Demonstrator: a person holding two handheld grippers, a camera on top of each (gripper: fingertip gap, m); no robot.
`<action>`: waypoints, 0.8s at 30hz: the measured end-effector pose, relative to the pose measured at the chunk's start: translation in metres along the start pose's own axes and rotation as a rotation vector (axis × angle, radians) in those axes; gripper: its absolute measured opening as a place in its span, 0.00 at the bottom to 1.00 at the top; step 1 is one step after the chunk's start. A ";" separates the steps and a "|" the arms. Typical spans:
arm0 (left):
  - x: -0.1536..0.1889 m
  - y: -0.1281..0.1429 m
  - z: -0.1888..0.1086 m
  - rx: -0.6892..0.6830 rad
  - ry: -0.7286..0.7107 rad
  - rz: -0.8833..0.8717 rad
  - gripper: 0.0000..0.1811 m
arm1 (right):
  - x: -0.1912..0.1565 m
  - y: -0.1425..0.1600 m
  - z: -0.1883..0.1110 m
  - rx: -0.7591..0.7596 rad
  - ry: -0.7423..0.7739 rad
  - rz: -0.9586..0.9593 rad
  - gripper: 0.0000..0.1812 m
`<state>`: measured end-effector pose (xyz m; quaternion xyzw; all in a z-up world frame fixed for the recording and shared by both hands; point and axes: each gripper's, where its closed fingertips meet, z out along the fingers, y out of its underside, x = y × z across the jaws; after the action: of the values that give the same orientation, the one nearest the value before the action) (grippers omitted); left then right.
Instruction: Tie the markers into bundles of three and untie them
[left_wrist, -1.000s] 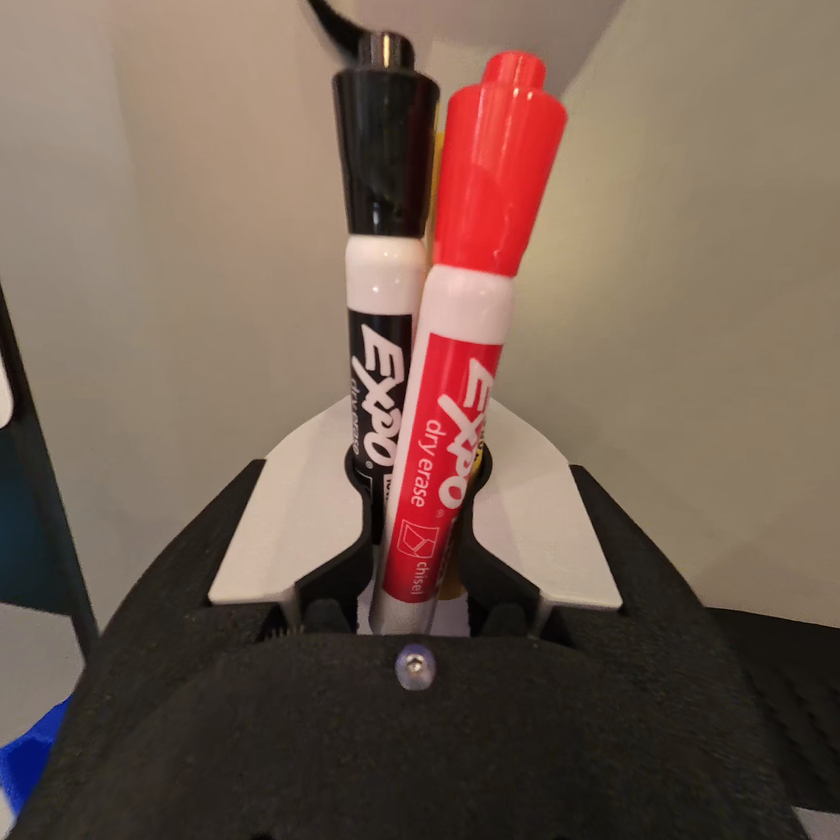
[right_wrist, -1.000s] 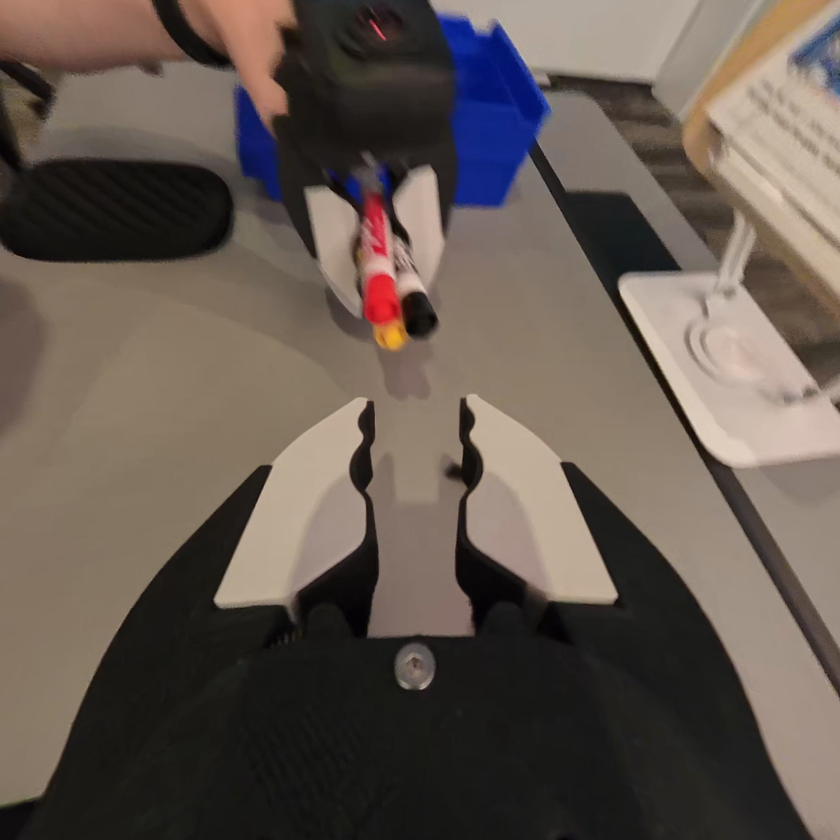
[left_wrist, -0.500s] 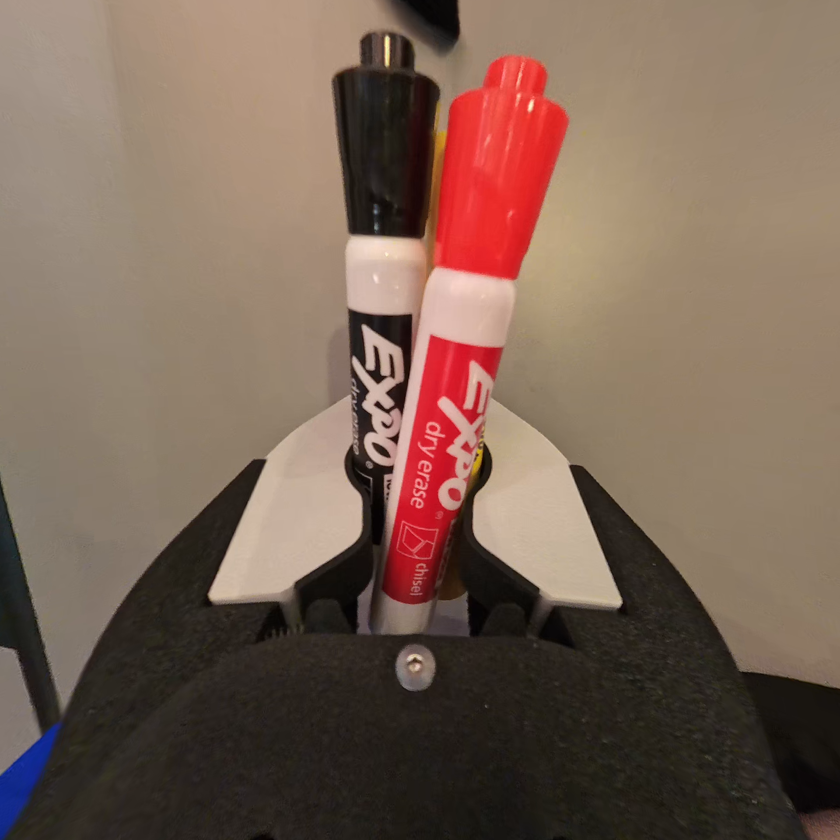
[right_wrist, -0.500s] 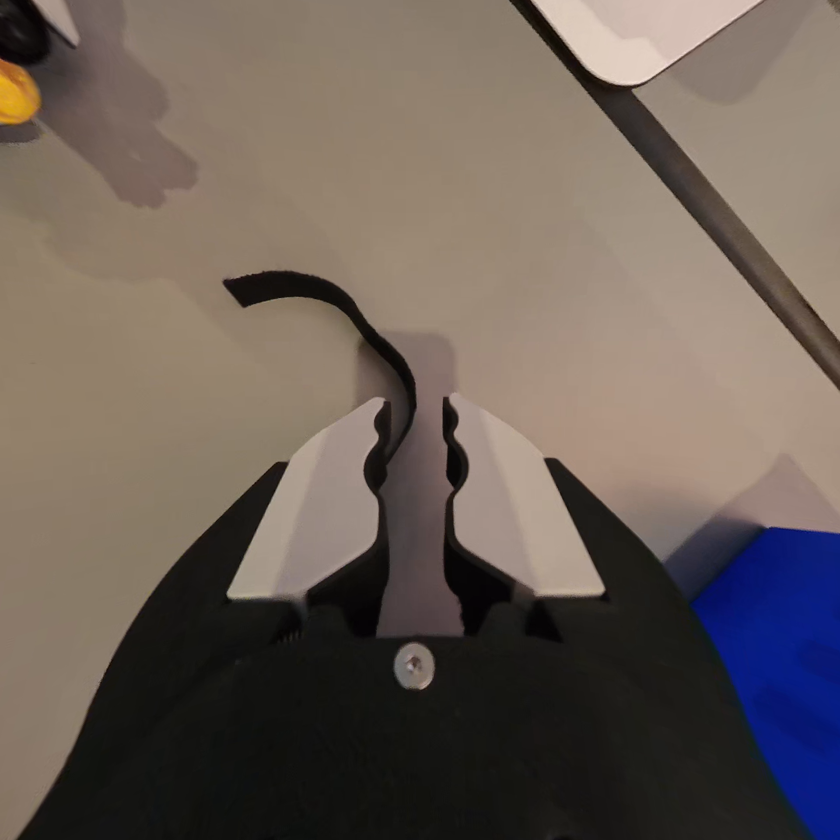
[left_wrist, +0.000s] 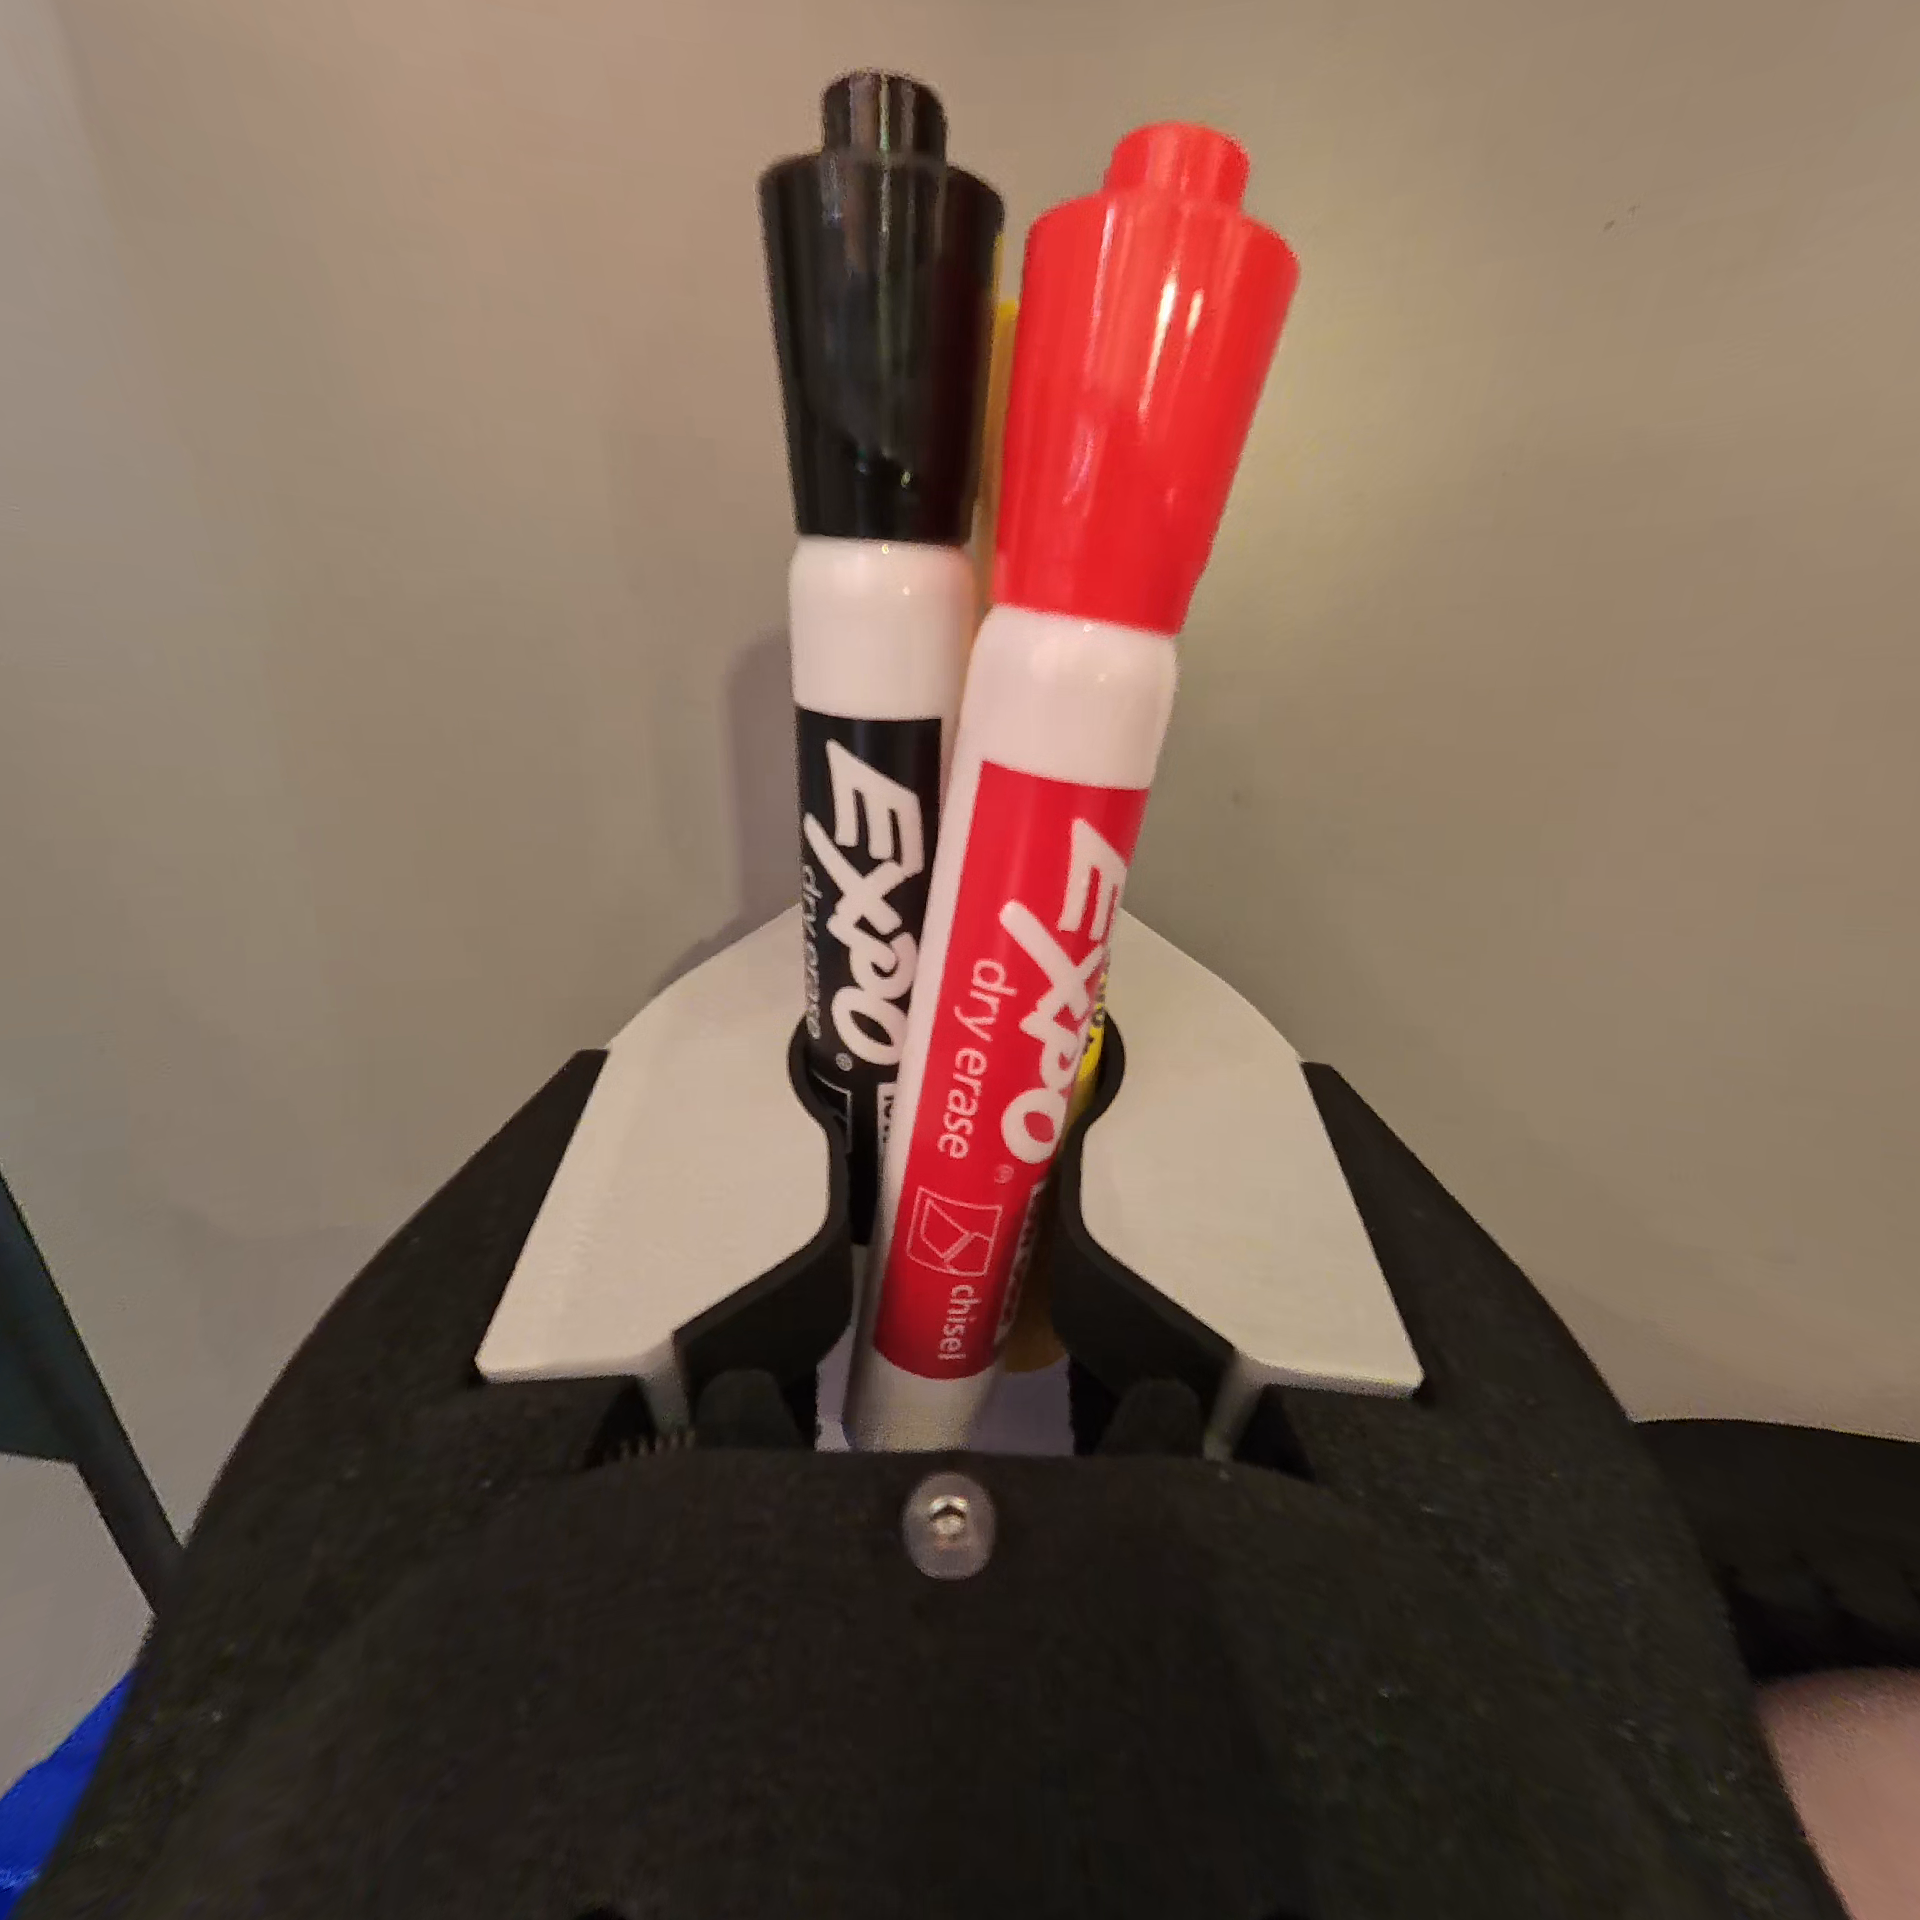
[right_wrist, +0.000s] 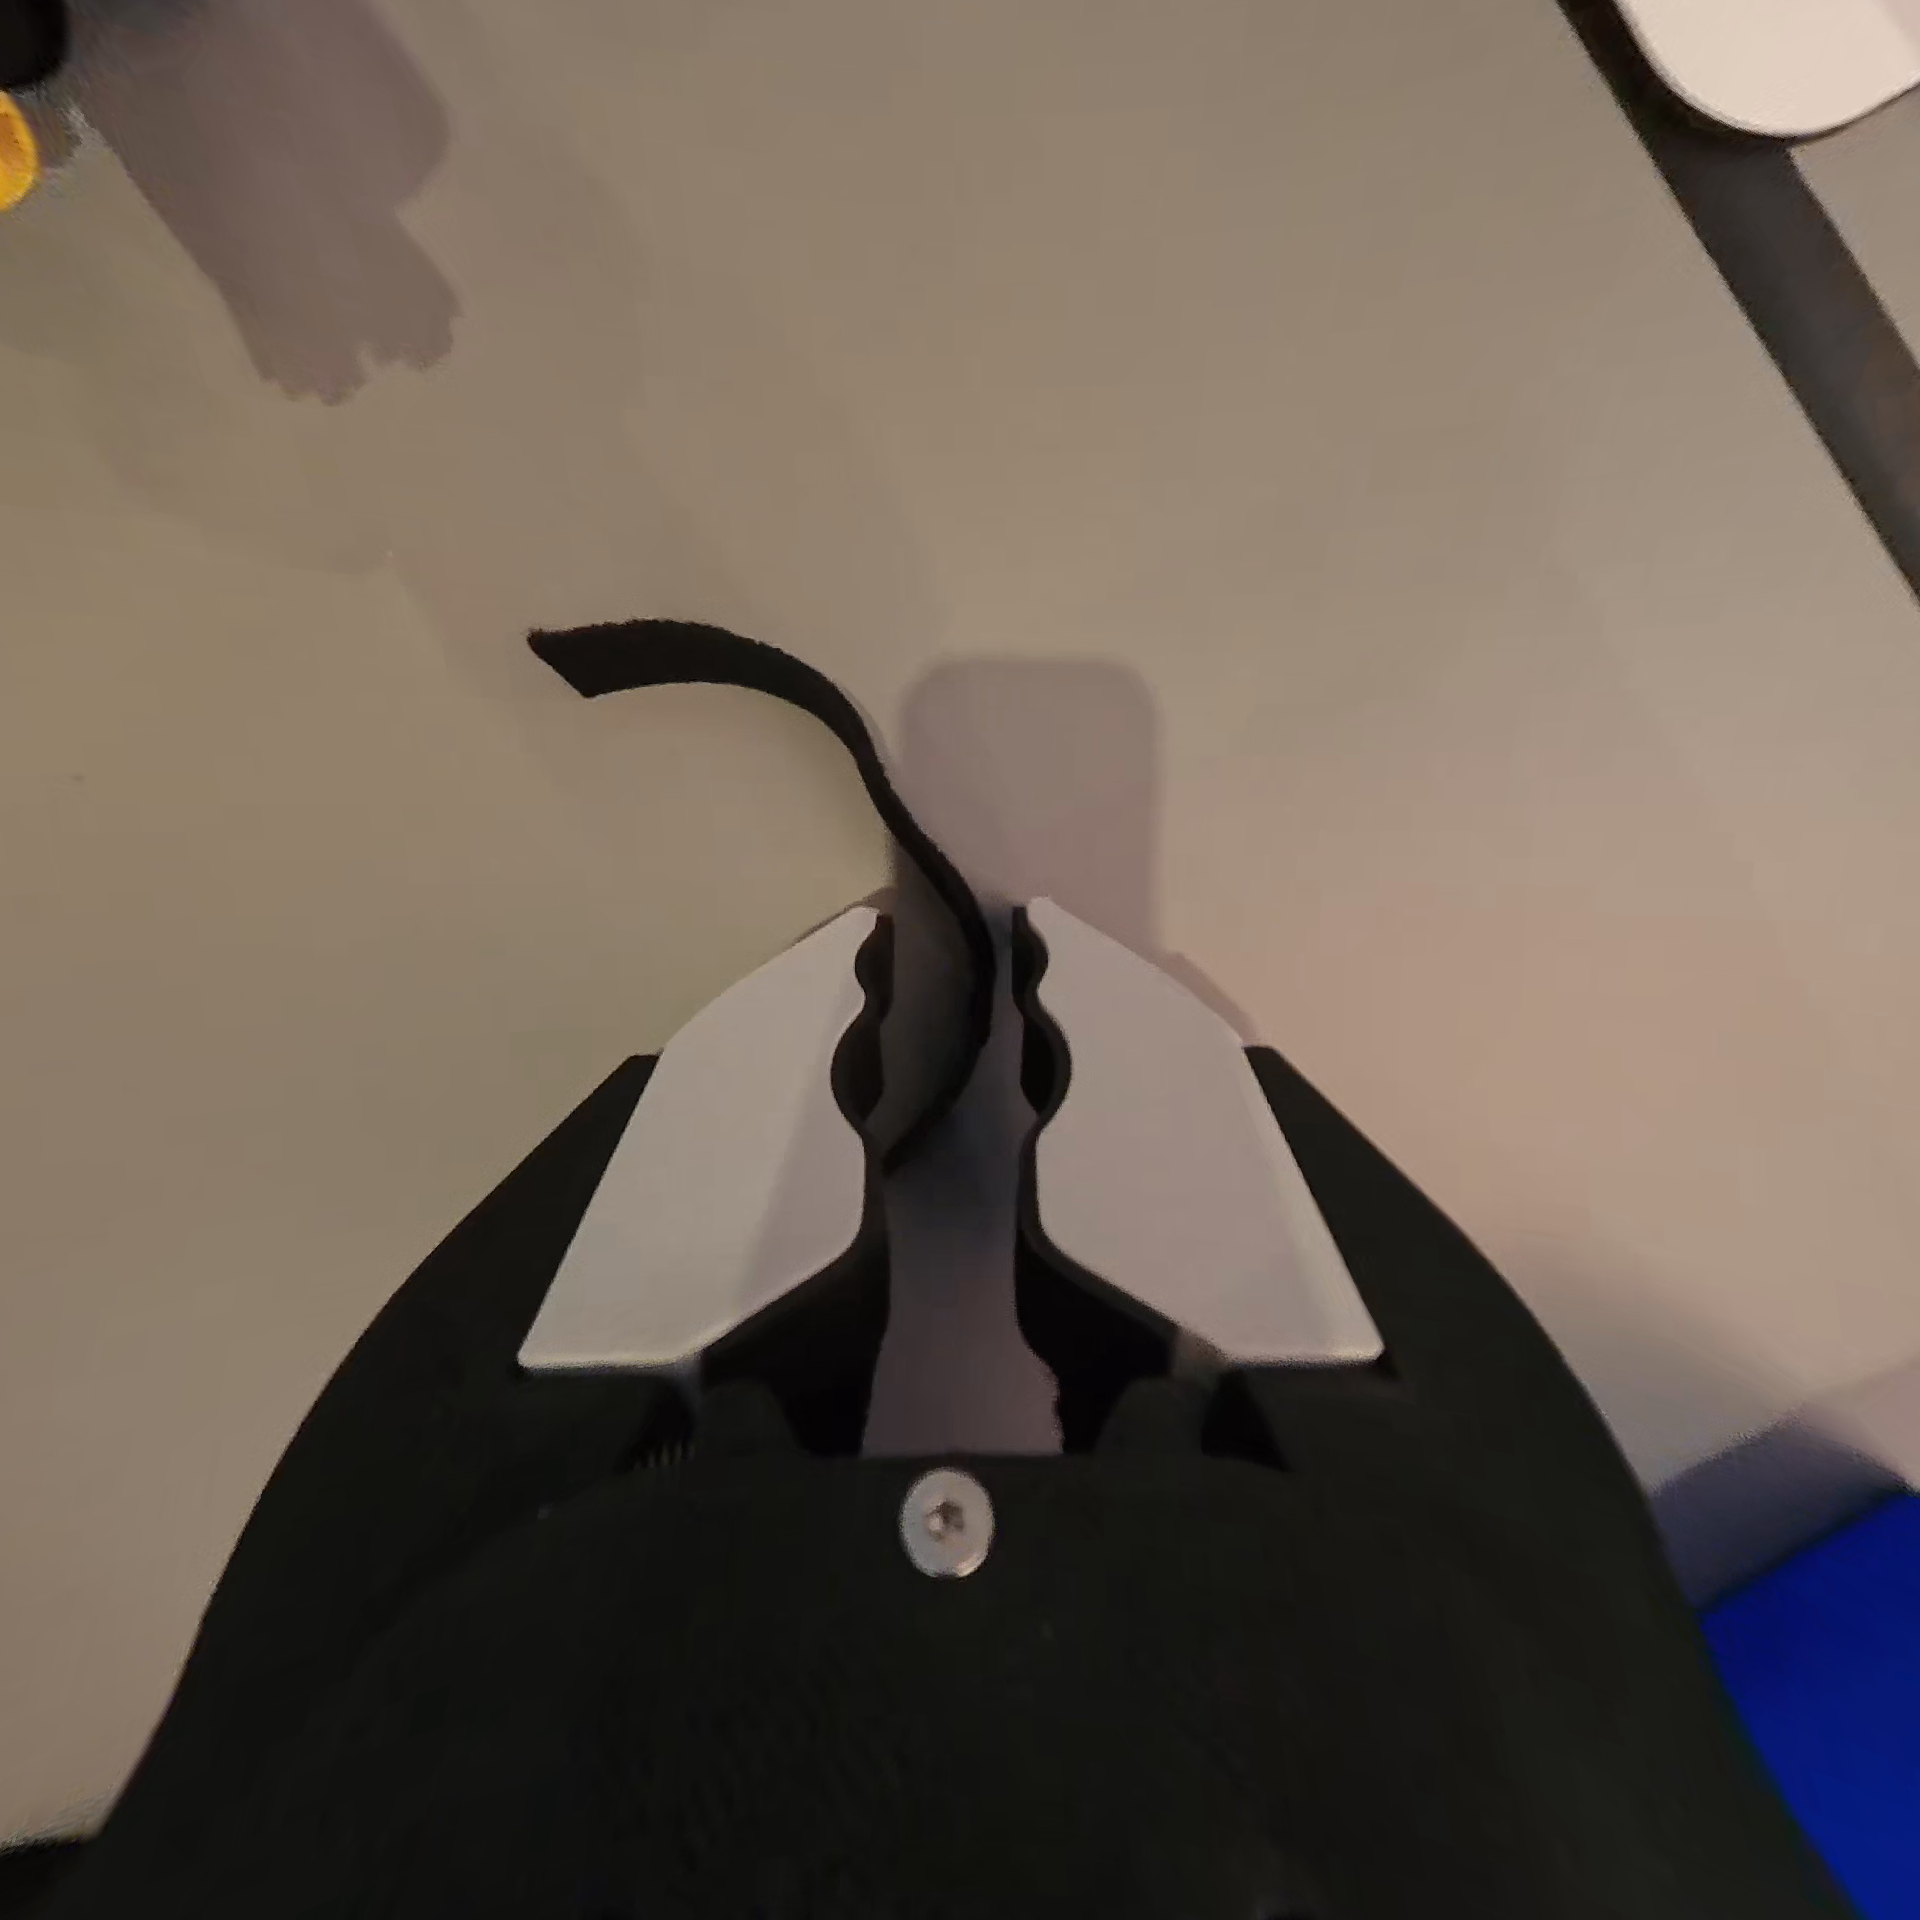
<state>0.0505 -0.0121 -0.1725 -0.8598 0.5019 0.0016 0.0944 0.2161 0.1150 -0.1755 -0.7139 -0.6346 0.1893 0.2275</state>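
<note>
L wrist view: left gripper (left_wrist: 951, 1039) is clamped on three capped dry-erase markers, jaws parted only as wide as the bundle. Black-capped white-barrel marker (left_wrist: 878, 582) sits at 11 o'clock, red-capped marker (left_wrist: 1081, 790) at 1 o'clock; the yellow marker (left_wrist: 1000, 343) is mostly hidden behind them, only slivers show. Caps point away from the cam, toward the plain grey table top (left_wrist: 1558, 623). Bundle looks unchanged vs 0.5 s and 1.0 s ago: same grip, same marker order. Only the bkgd shifts slightly. No strap visible round the markers in this view.

R wrist view: the change is here. 1.0 s ago the right gripper (right_wrist: 951, 914) was wide apart over bare table, facing the L gripper. 0.5 s ago it had dropped over a black fabric hook-and-loop strap (right_wrist: 831, 717) w/ the strap end against its left finger. Now jaws are narrower; strap runs up the slot, curls out to 11 o'clock and lies on the table. A gap remains either side of it, so not yet pinched, approx half closed. Yellow cap tip (right_wrist: 12, 166) at 10 o'clock edge, so the bundle is well apart from the strap. White stand base (right_wrist: 1766, 62) at 1 o'clock, blue plastic bin (right_wrist: 1829, 1704) at 4 o'clock.

Judgement: tie step is starting; strap pickup in progress, wrap not begun.
</note>
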 end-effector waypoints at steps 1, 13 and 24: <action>0.001 -0.002 -0.001 0.010 0.001 0.003 0.23 | -0.001 -0.001 0.000 -0.008 0.001 -0.018 0.13; -0.006 0.002 -0.009 -0.005 -0.062 -0.012 0.23 | -0.089 -0.001 -0.015 -0.221 -0.451 0.429 0.06; -0.008 0.001 -0.013 0.008 -0.078 -0.013 0.23 | -0.086 0.007 -0.027 -0.134 -0.440 0.150 0.08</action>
<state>0.0444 -0.0085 -0.1588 -0.8620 0.4921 0.0324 0.1170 0.2267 0.0272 -0.1584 -0.7141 -0.6253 0.3140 0.0209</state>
